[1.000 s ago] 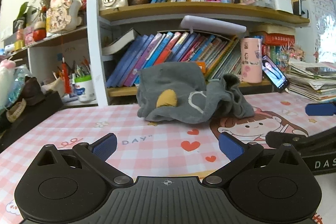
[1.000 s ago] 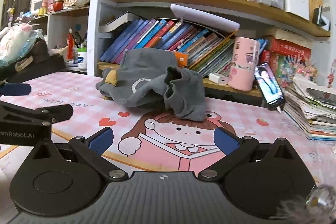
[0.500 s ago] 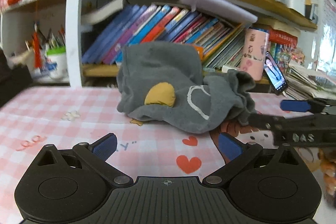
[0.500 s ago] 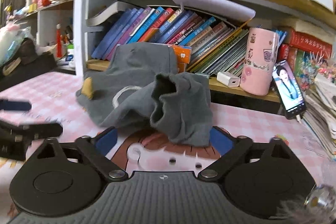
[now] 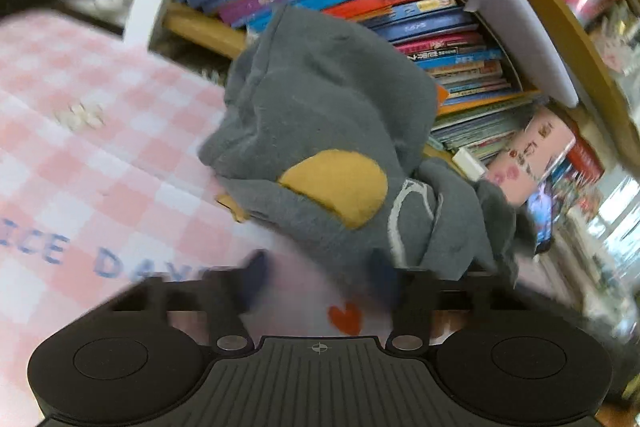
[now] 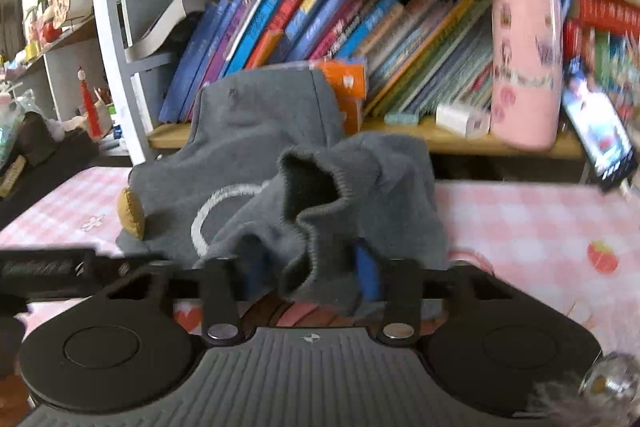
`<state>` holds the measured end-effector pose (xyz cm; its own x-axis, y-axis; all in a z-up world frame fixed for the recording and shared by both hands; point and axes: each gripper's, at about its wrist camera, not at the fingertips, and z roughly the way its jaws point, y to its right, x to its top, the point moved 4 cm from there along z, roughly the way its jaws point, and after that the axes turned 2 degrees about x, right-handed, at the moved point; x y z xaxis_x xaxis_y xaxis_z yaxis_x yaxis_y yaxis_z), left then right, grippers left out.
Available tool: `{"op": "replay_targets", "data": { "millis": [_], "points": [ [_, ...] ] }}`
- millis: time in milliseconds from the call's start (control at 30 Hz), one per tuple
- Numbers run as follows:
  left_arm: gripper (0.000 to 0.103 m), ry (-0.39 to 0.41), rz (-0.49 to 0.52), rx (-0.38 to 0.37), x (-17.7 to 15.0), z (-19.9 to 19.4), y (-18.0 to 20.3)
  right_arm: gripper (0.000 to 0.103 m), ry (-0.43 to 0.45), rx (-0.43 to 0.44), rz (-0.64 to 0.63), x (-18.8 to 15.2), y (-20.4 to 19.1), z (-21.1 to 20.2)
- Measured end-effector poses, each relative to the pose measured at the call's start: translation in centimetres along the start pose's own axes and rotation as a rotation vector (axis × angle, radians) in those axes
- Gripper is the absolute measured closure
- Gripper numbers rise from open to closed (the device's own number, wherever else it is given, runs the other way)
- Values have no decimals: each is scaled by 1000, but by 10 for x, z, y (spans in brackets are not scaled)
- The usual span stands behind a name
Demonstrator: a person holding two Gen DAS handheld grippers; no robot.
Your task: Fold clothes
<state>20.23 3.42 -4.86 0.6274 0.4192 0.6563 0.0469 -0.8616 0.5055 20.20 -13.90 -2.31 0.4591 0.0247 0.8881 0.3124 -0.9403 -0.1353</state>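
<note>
A crumpled grey sweatshirt (image 6: 280, 183) lies heaped at the desk's (image 6: 540, 219) back edge, against the bookshelf (image 6: 360, 131). The right gripper (image 6: 310, 273) is unclenched, its blue pads (image 6: 366, 271) straddling a ribbed cuff. The left gripper (image 5: 320, 277), blurred but also unclenched, sits at the heap's near edge, just below its yellow patch (image 5: 340, 187).

Motion blur smears the left gripper's fingers (image 5: 258, 273) in the left wrist view, so whether they pinch the grey garment (image 5: 328, 131) cannot be told. The garment's lower hem (image 6: 316, 279) hides the gap between the right gripper's fingers (image 6: 366, 271), which perhaps touch cloth. The phone (image 6: 600, 143) is blurred.
</note>
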Motion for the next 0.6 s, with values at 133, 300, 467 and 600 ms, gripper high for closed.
{"op": "replay_targets", "data": {
  "millis": [133, 300, 467, 600],
  "points": [
    [98, -14, -207, -91, 2, 8, -11, 87, -21, 34, 27, -8, 6, -8],
    [99, 106, -221, -151, 14, -32, -22, 89, -30, 149, 42, -23, -2, -51],
    [99, 209, -88, -50, 14, -95, -51, 97, -21, 275, -26, -44, -35, -121],
    [99, 186, -61, 19, -1, -127, -80, 97, -12, 250, -94, -56, -43, -154]
  ]
}}
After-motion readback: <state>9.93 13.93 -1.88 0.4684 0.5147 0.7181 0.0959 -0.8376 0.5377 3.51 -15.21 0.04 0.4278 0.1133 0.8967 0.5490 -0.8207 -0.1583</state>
